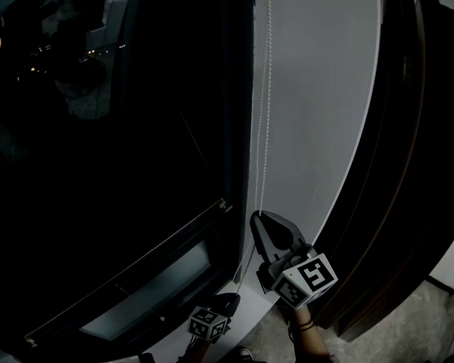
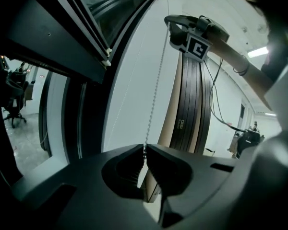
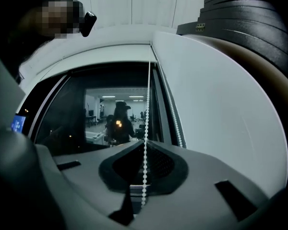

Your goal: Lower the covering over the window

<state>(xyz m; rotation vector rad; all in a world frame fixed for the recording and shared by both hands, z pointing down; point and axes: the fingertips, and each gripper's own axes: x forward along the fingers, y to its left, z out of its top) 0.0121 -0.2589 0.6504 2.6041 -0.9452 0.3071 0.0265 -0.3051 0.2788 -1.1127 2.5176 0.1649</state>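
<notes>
A white bead chain (image 1: 263,127) hangs down the white wall strip beside the dark window (image 1: 98,165). My right gripper (image 1: 259,216) is shut on the chain, which runs taut up from it. My left gripper (image 1: 233,298) is lower, near the sill, and shut on the same chain. In the left gripper view the jaws (image 2: 144,150) pinch the chain (image 2: 156,80), and the right gripper (image 2: 168,20) is overhead. In the right gripper view the beads (image 3: 148,104) pass between the closed jaws (image 3: 145,145). The glass shows room reflections. No covering is visible over it.
A dark frame bar (image 1: 136,267) crosses the lower window, with a paler pane (image 1: 155,293) under it. Stacked dark curved panels (image 1: 397,203) stand close on the right. A grey floor (image 1: 416,327) lies below them. A forearm (image 2: 245,66) reaches up behind the right gripper.
</notes>
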